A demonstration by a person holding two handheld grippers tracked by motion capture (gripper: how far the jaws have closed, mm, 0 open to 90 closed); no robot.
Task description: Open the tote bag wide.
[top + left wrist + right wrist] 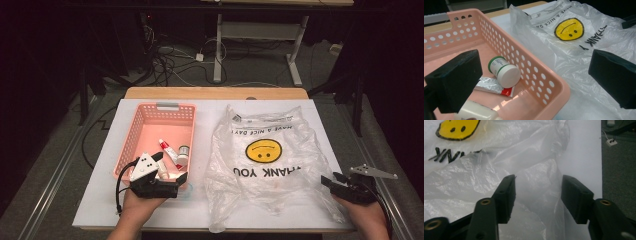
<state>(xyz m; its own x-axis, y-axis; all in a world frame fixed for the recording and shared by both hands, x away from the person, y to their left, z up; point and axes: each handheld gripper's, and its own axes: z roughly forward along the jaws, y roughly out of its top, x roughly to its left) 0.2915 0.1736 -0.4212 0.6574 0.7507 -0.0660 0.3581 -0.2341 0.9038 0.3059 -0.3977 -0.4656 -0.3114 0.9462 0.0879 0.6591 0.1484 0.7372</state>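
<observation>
A pink perforated basket (131,135) sits left of centre on the white table cover. It holds a red-and-white tube (169,150), a small white-capped jar (183,155) and a white bottle (163,173). My left gripper (171,166) stands open over the basket's near right corner. In the left gripper view the jar (504,71), tube (492,86) and bottle (476,113) lie between its wide jaws (534,72). A clear plastic bag (265,165) with a yellow smiley lies to the right. My right gripper (331,181) is at its near right edge. Bag film (534,165) lies in the gap of the open right gripper (539,192).
The white cover (210,107) ends at a wooden strip (215,93) along the far side. The table's right edge (599,157) runs close beside my right gripper, with dark floor beyond. Cables and a desk frame (218,45) stand on the floor behind the table.
</observation>
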